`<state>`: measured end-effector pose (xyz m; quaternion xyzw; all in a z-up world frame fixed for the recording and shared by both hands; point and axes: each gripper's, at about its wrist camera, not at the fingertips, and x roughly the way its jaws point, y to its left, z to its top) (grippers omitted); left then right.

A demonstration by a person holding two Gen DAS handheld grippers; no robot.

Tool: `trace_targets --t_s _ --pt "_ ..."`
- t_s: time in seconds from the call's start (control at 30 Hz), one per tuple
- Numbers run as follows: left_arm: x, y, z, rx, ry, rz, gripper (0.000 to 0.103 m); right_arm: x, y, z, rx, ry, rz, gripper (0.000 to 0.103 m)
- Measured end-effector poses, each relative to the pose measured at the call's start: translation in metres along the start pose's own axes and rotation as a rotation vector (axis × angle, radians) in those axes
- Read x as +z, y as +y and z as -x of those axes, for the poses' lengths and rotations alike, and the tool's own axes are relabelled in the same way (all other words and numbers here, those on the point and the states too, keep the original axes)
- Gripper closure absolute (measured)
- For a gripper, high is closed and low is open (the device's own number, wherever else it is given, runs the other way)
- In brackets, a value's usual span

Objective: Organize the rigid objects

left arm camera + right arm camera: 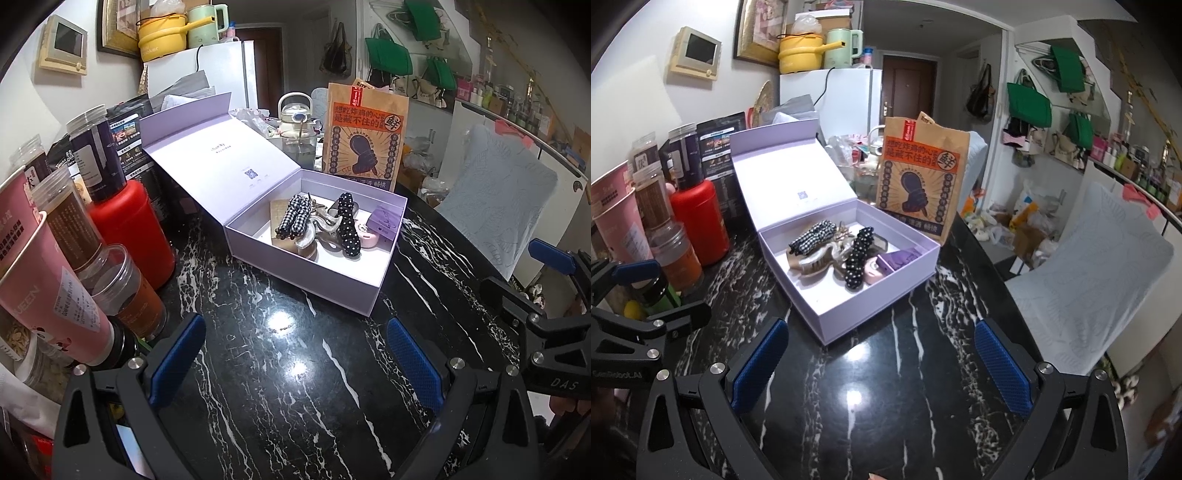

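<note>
Both grippers hang back over the near edge of the black marble table, and neither has anything in it: the left gripper has its blue pads spread wide over bare stone, and the right gripper is splayed just the same, empty. Everything turns on the lavender box, which sits dead ahead of both, toward the middle of the table, lid thrown back toward the far left and leaning open. One near corner of the box points at the right gripper; from the left view the box lies ahead and a touch to the right, so I judge the right hand the nearer of the two, though only slightly. Inside, count them: one gingham hair clip and one polka-dot hair clip, both lying with their long axes running roughly from the near wall to the far wall; one pearly claw clip between them; one small purple box in the far right corner; one pink round thing just beside it. More may be buried underneath, I can't tell. Nothing loose lies on the open stone in front, so the sorting looks nearly done, and closing that lid seems the likely call.
</note>
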<state>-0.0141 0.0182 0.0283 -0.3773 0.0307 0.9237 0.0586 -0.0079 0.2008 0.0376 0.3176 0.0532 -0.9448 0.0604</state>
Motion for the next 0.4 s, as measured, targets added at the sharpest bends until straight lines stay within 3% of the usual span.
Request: trace_targets --t_s 0.4 --pt "-0.003 0.004 -0.016 0.005 0.049 0.025 0.003 -0.001 0.0 -0.011 0.004 0.033 -0.002 0.001"
